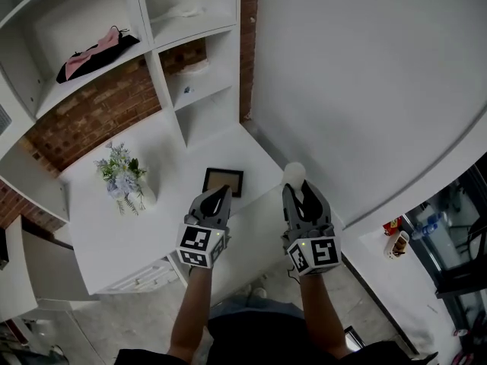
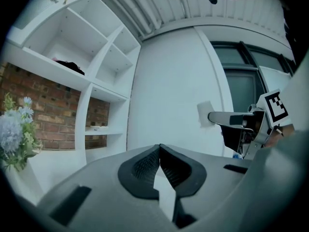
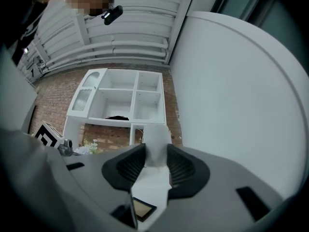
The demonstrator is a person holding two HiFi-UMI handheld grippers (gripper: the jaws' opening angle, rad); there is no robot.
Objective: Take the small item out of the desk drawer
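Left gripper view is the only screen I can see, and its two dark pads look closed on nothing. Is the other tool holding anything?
Observer: Yes. The right gripper is clamped on a small white item with a rounded top.
Visitor: Is anything lying below the tools?
Observer: A brown picture frame lies flat on the white desk.
Visitor: And the dark thing on the shelf?
Observer: The head view shows it is a black and pink cloth.
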